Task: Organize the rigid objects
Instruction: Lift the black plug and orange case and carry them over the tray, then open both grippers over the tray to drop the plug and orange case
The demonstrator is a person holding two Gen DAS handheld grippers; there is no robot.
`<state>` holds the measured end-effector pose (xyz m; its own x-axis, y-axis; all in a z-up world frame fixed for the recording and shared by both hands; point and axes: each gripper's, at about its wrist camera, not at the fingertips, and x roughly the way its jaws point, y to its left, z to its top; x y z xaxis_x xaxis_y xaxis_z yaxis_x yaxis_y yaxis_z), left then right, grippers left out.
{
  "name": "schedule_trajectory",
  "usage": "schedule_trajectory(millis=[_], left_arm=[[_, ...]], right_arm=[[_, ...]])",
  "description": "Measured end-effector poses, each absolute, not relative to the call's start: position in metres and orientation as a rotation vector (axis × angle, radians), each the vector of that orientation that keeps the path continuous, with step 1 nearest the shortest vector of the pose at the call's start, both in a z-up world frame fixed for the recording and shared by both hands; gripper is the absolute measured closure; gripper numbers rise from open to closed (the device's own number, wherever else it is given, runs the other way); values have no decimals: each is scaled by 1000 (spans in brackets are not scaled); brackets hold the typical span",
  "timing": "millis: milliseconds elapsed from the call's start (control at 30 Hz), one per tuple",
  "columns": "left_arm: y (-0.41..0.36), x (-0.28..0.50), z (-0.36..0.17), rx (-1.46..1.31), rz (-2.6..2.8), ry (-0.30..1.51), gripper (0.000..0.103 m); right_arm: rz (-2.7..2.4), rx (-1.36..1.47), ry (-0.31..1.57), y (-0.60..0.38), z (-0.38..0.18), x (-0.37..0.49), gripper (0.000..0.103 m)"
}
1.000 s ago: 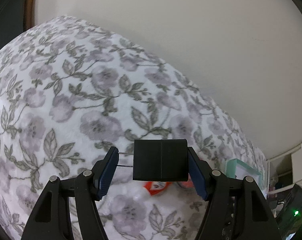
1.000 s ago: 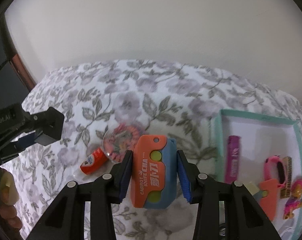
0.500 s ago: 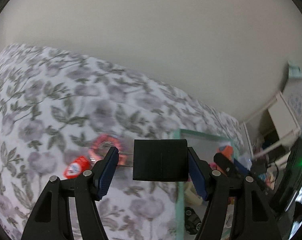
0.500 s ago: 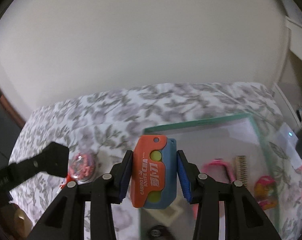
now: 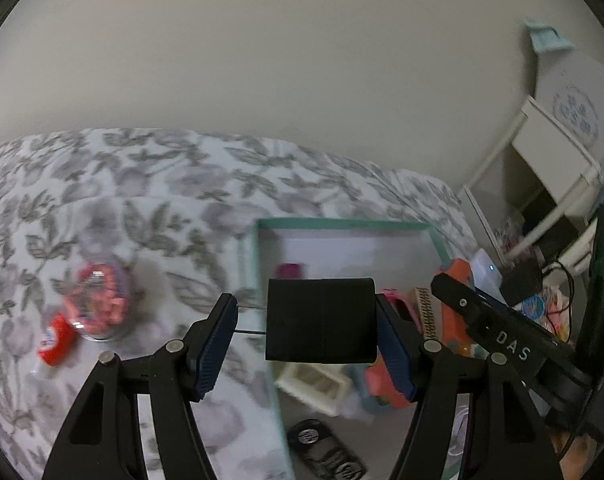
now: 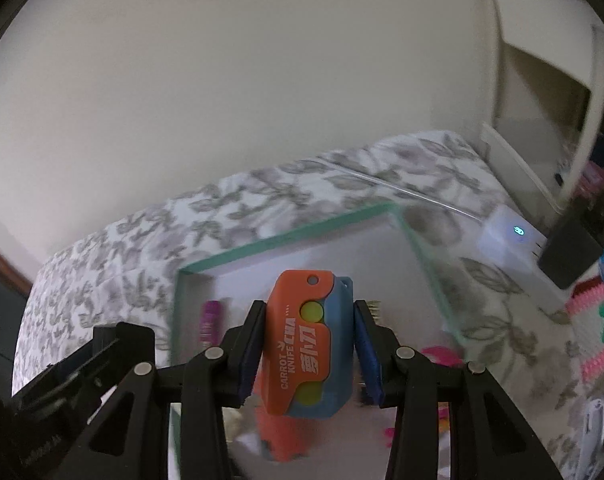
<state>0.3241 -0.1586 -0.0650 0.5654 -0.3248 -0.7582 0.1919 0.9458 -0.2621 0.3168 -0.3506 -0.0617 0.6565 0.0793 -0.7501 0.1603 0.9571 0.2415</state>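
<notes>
Both grippers have been swung across the bed (image 5: 150, 184) and are now over the green-rimmed tray (image 6: 286, 240). The carrot knife toy (image 6: 308, 340) is clamped in the right gripper (image 6: 308, 350) fingers, the black block (image 5: 320, 320) in the left gripper (image 5: 306, 344). Drop-off looks close.

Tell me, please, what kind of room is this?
Probably a bedroom at home: a floral bedspread lies against a plain wall, a white shelf unit stands beside it, and a teal-rimmed tray holds small toys.
</notes>
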Motion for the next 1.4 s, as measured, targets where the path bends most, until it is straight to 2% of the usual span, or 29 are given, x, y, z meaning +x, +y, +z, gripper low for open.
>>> schedule_trajectory(millis=[300,833,1400], left_arm=[[-194,321,-80,-106,-353,837,34],[-191,332,-99,-111,-345,920,34],[-171,332,-70,-152,-304,919,32]], right_arm=[[-99,335,870,-381,-72,312,58],[-90,292,935,-366,-89,324,58],[-95,241,864,-357,-60,314,57]])
